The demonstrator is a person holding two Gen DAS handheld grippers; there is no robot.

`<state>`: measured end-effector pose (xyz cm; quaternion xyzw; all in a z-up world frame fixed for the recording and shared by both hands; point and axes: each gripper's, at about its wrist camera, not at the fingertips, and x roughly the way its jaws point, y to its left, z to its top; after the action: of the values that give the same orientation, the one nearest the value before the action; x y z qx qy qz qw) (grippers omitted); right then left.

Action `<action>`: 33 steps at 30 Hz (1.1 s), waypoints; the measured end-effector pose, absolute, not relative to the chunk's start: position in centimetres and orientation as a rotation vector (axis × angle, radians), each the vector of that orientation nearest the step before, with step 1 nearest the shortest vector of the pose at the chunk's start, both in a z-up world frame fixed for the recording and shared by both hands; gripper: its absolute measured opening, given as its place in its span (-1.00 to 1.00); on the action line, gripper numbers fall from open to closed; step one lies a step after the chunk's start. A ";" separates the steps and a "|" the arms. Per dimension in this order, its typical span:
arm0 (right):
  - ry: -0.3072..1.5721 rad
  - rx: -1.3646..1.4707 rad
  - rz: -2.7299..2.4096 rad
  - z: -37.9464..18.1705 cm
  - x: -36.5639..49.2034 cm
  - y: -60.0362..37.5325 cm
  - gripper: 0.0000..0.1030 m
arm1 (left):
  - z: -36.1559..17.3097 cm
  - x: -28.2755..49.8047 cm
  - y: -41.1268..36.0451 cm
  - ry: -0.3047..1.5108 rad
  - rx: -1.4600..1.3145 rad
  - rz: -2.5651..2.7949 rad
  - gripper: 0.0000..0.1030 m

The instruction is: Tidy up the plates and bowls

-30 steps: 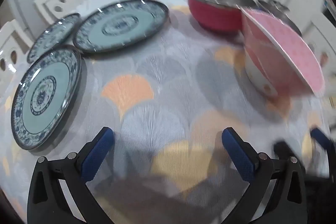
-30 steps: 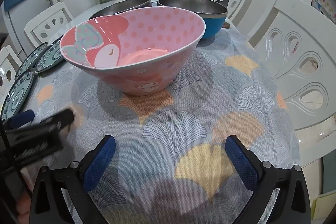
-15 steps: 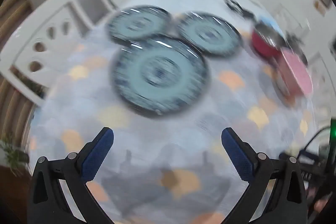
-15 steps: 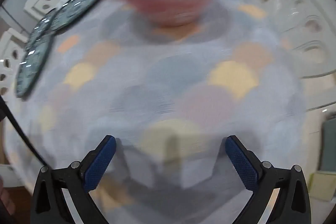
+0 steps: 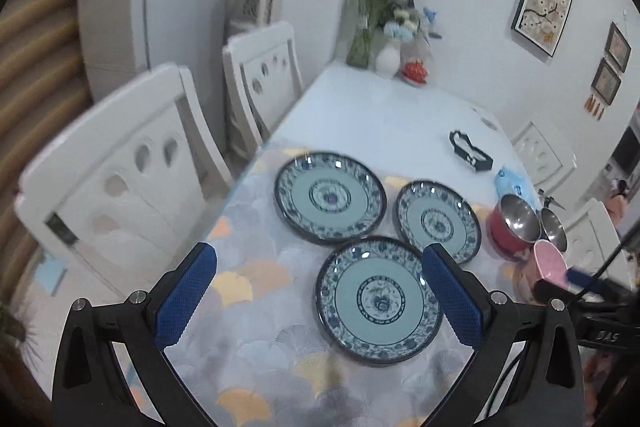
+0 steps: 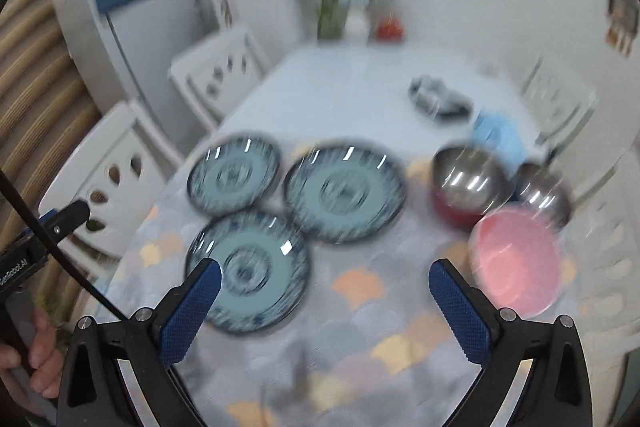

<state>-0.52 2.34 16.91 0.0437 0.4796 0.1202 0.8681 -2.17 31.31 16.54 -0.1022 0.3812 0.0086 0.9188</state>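
Three blue-patterned plates lie flat and apart on the patterned tablecloth: a near one (image 5: 378, 301) (image 6: 248, 267), a far left one (image 5: 330, 197) (image 6: 234, 177) and a right one (image 5: 438, 221) (image 6: 344, 193). A pink bowl (image 5: 550, 265) (image 6: 516, 261) stands at the right, beside a red steel-lined bowl (image 5: 516, 225) (image 6: 468, 187) and another steel bowl (image 5: 554, 227) (image 6: 544, 197). My left gripper (image 5: 318, 299) is open and empty, raised above the near plate. My right gripper (image 6: 324, 309) is open and empty, raised above the cloth. The right wrist view is blurred.
White chairs (image 5: 120, 183) stand along the table's left side and more at the right (image 5: 540, 155). A vase with flowers (image 5: 384, 27), a small red item (image 5: 416, 71), a black object (image 5: 470, 155) and a light blue thing (image 5: 512, 183) sit on the far white tabletop (image 5: 380, 115).
Both grippers have risen and pulled back from the table, so all plates and bowls now show from above. Both stay open and empty.
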 end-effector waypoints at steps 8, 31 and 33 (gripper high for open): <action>1.222 0.166 0.149 8.4 1.9 2.7 0.70 | 9.7 1.4 31.9 0.962 -0.163 -0.059 0.97; 1.196 0.055 0.112 8.3 5.6 5.4 0.63 | 6.4 7.3 29.4 1.095 -0.089 -0.168 0.76; 1.160 0.042 0.105 9.8 5.2 5.8 0.63 | 7.7 7.1 29.2 1.064 -0.082 -0.173 0.76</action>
<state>5.24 5.84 9.83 0.0198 0.5477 0.0497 0.8350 7.10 29.19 7.68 -0.0390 0.5063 -0.0825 0.8575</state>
